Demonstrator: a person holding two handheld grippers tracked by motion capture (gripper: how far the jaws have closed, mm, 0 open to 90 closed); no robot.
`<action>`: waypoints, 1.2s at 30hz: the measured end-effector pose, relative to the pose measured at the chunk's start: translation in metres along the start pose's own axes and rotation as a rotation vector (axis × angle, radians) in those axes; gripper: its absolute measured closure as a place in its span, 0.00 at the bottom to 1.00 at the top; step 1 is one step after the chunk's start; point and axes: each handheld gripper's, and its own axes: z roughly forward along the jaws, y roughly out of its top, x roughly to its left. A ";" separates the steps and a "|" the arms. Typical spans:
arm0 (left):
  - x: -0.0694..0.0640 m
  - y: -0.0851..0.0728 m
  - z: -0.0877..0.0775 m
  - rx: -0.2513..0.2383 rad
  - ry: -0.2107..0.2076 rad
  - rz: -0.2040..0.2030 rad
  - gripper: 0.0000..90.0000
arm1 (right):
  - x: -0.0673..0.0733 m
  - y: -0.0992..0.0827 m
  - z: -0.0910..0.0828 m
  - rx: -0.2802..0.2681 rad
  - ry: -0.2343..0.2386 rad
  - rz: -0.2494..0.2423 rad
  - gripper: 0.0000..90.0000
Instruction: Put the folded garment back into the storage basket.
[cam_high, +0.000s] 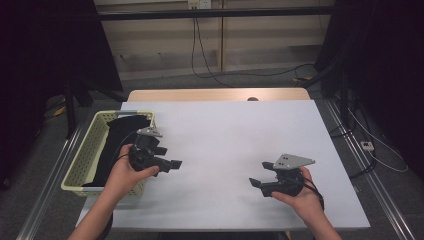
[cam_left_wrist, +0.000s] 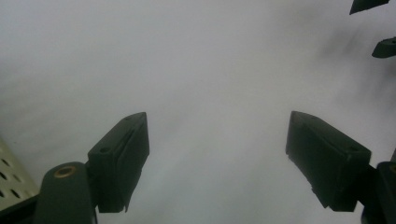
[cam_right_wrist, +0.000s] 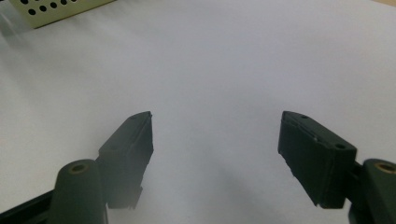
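Black folded cloth (cam_high: 116, 145) lies inside the pale yellow perforated plastic basket (cam_high: 82, 165) at the white table's (cam_high: 235, 130) left edge; left gripper (cam_high: 172, 164) and right gripper (cam_high: 256, 183) hover nearby, jaws wide, empty, seemingly readying a reach.

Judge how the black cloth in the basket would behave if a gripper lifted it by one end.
The black cloth lies slumped along the basket, so it is probably floppy and would hang and drag. It looks thin, so likely light. A pinch on one fold may lift only part of it.
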 end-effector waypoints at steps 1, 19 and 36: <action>-0.001 -0.002 0.001 0.003 0.002 0.005 0.24 | -0.001 -0.001 -0.001 0.000 0.000 0.003 0.30; -0.009 -0.038 0.018 0.016 0.012 0.039 0.23 | -0.013 -0.018 -0.021 0.003 -0.042 0.018 0.30; -0.019 -0.057 0.023 0.010 -0.027 0.056 0.20 | -0.022 -0.030 -0.030 -0.010 -0.063 0.043 0.30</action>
